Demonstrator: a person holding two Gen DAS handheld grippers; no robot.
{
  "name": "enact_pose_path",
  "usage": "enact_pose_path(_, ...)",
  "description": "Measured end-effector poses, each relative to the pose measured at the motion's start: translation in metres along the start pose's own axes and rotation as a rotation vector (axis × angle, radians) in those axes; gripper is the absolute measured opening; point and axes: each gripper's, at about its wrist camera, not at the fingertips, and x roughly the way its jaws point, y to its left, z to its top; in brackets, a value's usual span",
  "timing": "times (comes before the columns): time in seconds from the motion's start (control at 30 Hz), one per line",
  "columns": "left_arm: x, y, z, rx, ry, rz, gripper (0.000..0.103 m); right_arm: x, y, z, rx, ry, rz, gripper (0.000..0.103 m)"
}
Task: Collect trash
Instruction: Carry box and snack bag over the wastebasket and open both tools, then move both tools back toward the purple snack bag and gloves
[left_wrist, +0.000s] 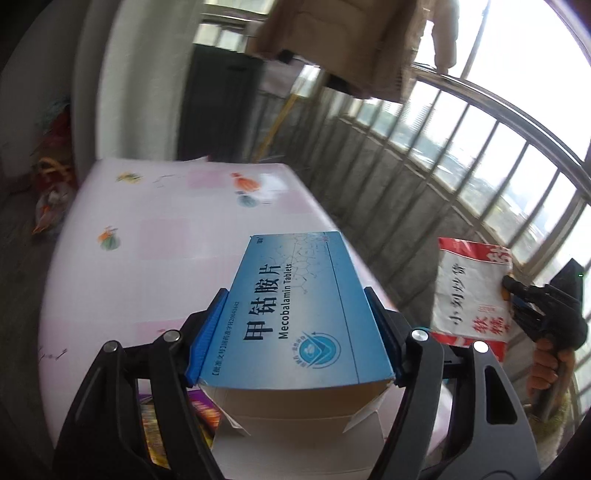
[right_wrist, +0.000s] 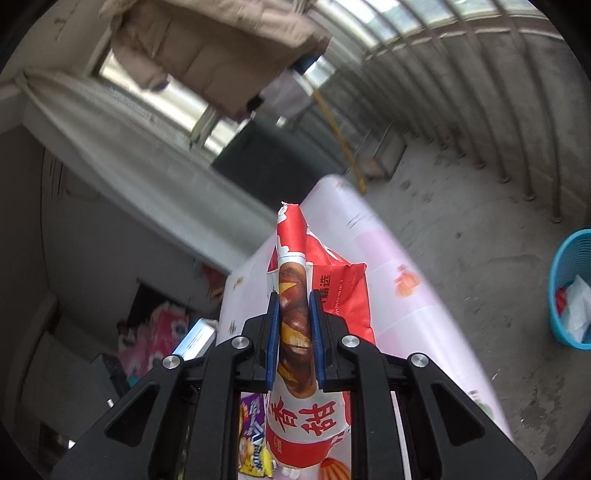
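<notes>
A blue and white medicine box (left_wrist: 306, 332) with an open end flap is clamped between the blue pads of my left gripper (left_wrist: 295, 293), above the pink tablecloth (left_wrist: 166, 258). My right gripper (right_wrist: 293, 295) is shut on a crumpled red and white snack bag (right_wrist: 332, 295), also held up over the table. In the left wrist view, the same bag (left_wrist: 469, 291) hangs to the right, with the right gripper (left_wrist: 509, 288) and a hand behind it. A blue basket (right_wrist: 572, 288) holding some white and red trash stands on the concrete floor at the far right.
A yellow and purple wrapper (right_wrist: 253, 439) lies on the table under the grippers. The table's right edge drops to the balcony floor (right_wrist: 461, 206). A metal railing (left_wrist: 461, 147) runs along the right. A beige coat (left_wrist: 332, 33) hangs overhead. Bags (left_wrist: 51, 184) lie on the floor at the left.
</notes>
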Motion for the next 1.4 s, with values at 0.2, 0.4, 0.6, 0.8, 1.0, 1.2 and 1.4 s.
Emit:
enact_pose_path(0.2, 0.04, -0.107, 0.023, 0.134, 0.098, -0.207, 0.067, -0.075, -0.074, 0.011, 0.116, -0.22, -0.188, 0.016)
enact_pose_path(0.4, 0.131, -0.23, 0.006, 0.278, 0.255, -0.323, 0.067, -0.11, -0.172, 0.002, 0.307, -0.364, -0.44, 0.016)
enact_pose_path(0.6, 0.254, -0.334, -0.048, 0.303, 0.457, -0.372, 0.067, -0.104, -0.269, -0.003, 0.503, -0.359, -0.546, 0.016)
enact_pose_path(0.8, 0.346, -0.393, -0.093, 0.31, 0.551, -0.361, 0.067, -0.095, -0.345, 0.001, 0.631, -0.354, -0.661, 0.018)
enact_pose_path(1.0, 0.425, -0.425, -0.137, 0.321, 0.621, -0.296, 0.08, -0.07, -0.42, -0.008, 0.754, -0.355, -0.731, 0.056)
enact_pose_path(1.2, 0.442, -0.414, -0.152, 0.223, 0.683, -0.29, 0.08, -0.057, -0.456, -0.038, 0.853, -0.336, -0.714, 0.065)
enact_pose_path(1.4, 0.412, -0.401, -0.125, 0.222, 0.618, -0.31, 0.08, -0.064, -0.446, -0.049, 0.864, -0.387, -0.671, 0.065)
